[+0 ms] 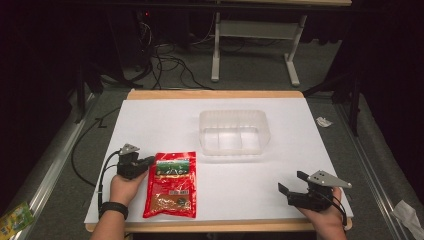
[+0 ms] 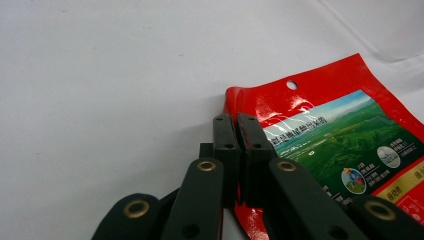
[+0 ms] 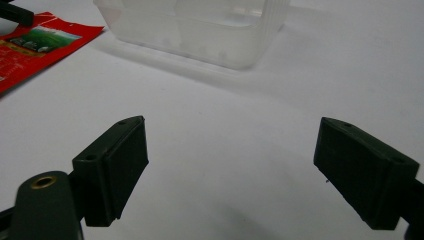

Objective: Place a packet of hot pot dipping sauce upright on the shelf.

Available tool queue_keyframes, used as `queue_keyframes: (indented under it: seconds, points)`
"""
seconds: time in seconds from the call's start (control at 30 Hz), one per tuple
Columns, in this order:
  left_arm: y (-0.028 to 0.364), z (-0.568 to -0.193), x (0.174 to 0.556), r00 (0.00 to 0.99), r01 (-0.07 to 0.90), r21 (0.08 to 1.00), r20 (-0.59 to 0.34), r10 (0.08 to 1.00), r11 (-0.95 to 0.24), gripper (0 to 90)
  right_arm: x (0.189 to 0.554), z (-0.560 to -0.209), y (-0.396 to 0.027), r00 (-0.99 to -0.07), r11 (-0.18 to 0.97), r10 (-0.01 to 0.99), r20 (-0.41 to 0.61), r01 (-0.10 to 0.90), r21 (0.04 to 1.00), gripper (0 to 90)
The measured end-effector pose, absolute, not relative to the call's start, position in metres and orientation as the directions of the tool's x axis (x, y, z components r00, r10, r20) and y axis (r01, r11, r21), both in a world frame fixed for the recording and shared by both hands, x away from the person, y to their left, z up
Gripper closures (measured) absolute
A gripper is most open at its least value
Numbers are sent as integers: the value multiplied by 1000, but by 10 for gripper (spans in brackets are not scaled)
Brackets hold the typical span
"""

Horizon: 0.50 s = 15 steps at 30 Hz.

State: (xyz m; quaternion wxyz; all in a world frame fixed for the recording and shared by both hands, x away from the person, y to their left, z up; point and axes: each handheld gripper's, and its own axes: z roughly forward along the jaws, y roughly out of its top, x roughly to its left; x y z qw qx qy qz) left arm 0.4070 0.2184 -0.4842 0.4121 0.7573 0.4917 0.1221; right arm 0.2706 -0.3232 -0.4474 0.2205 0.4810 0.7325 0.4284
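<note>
The clear plastic tub sits a little beyond the middle of your white tabletop, toward the far edge; it looks divided into compartments, and nothing can be seen inside it. The red packet lies flat near the front edge, left of centre, with its hang-hole end pointing toward the far edge and a green field picture across its upper part. Your left gripper is at the packet's far left corner, and in the left gripper view its fingers are pressed together with the packet's red edge pinched between them, the corner bending up slightly beside them. Your right gripper rests by the front right corner of the tabletop, well apart from the packet and the tub; in the right gripper view its fingers stand wide apart with bare white surface between them, the tub farther ahead and the packet off to that view's upper left. The tabletop is a white sheet on a wooden board whose edge shows at the far and front sides. Around it the room is dark, with grey floor, black cables trailing beyond the far edge, a white table frame behind, and scraps of wrapper on the floor to the right.
</note>
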Motion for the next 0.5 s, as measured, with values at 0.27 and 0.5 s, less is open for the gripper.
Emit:
queue_keyframes:
  seconds: [0.27, 0.5]
  points:
    - [219, -479, 398, 489, 603, 779, -194, 850, -170, 900, 271, -447, -323, -440, 170, 894, 87, 513, 841, 144]
    - [224, -468, 387, 490, 556, 816, -172, 854, -155, 900, 270, -445, -323, -444, 173, 892, 81, 502, 847, 144]
